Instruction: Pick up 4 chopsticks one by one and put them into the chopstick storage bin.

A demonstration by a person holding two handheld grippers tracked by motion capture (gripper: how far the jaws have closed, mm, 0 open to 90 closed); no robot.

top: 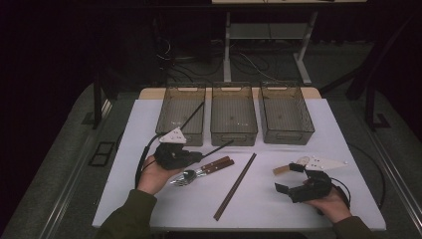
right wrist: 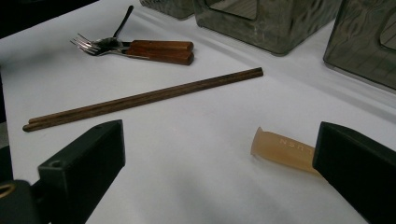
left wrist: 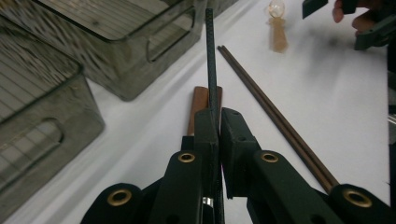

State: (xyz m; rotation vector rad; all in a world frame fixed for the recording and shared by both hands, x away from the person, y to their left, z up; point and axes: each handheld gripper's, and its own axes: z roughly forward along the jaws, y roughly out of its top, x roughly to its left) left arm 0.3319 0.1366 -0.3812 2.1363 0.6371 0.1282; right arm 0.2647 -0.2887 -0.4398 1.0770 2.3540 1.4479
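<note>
Far side of the white table (top: 278,211), left to right: three empty smoky plastic bins, left bin (top: 164,113), middle bin (top: 234,136), right bin (top: 288,135), side by side with narrow gaps, backs close to the far edge.

Near the left edge, held in a hand, left gripper (top: 199,156) (left wrist: 219,122), pressed together on a thin black rod (left wrist: 211,56) pointing forward and towards the middle bin's front wall. Directly beneath it, wooden-handled cutlery (top: 201,170) (right wrist: 140,47) flat on the table, with forks among the pieces, tines towards the person, handles side by side. Just right of that, a pair of dark chopsticks (top: 235,186) (left wrist: 275,116) (right wrist: 140,99), touching along their length, slanted from near the middle bin down towards the near edge.

Beyond the chopsticks, a wide bare stretch of table. Then a small spoon with a beige handle (top: 283,169) (left wrist: 278,32) (right wrist: 280,148), lying flat, handle end just beside one jaw of the right gripper (top: 289,178) (right wrist: 217,140). Jaws there spread wide, gripping nothing, low over the table, hand close to the near right corner. More bare table behind it up to the right bin.
</note>
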